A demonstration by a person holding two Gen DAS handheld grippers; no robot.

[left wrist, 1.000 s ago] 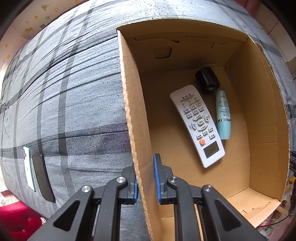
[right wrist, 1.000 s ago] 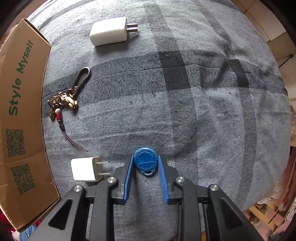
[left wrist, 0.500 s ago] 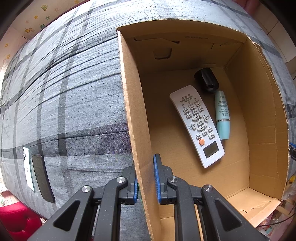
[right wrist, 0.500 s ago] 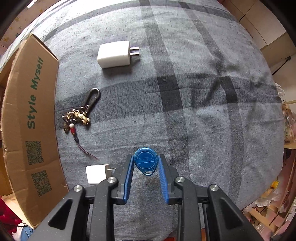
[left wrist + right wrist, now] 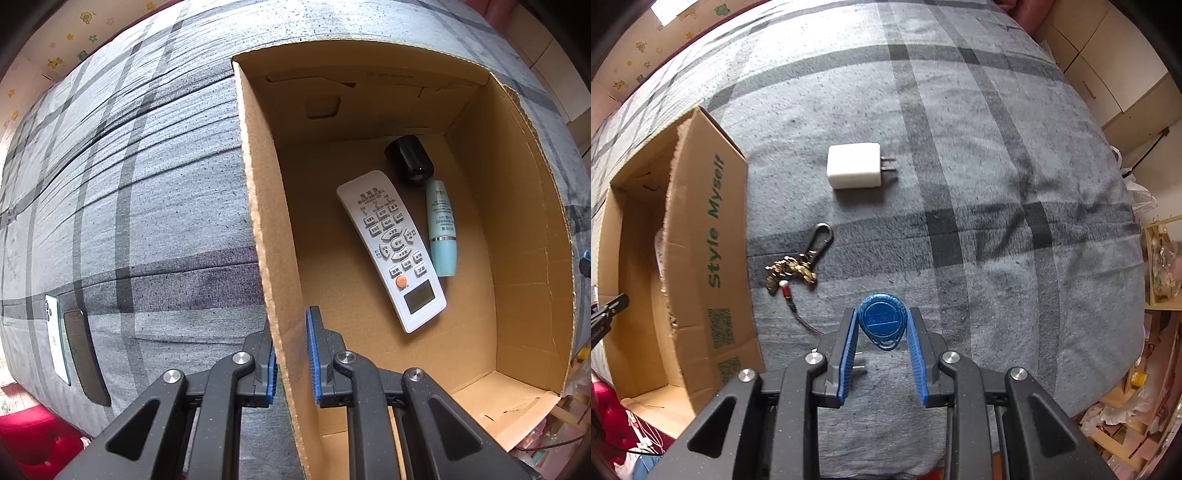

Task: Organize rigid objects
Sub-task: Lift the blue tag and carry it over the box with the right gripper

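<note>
My right gripper (image 5: 882, 328) is shut on a blue key fob (image 5: 882, 323) and holds it above the grey plaid bed. On the bed lie a white charger (image 5: 855, 170), a keychain with a clip (image 5: 801, 264), and a second white plug, mostly hidden under my left finger, with only its prongs (image 5: 860, 367) showing. My left gripper (image 5: 291, 354) is shut on the left wall of the open cardboard box (image 5: 269, 258). Inside the box lie a white remote (image 5: 393, 247), a teal tube (image 5: 441, 229) and a black cap-like object (image 5: 408, 158).
The box (image 5: 713, 258) stands left of the loose items in the right wrist view. Two flat phones (image 5: 70, 347) lie at the bed's left edge. Cupboards and clutter lie beyond the bed's right side.
My right gripper has lifted and pulled back with the blue fob; the bed items look farther away and the box's open top has come into view. My left gripper has not moved.
</note>
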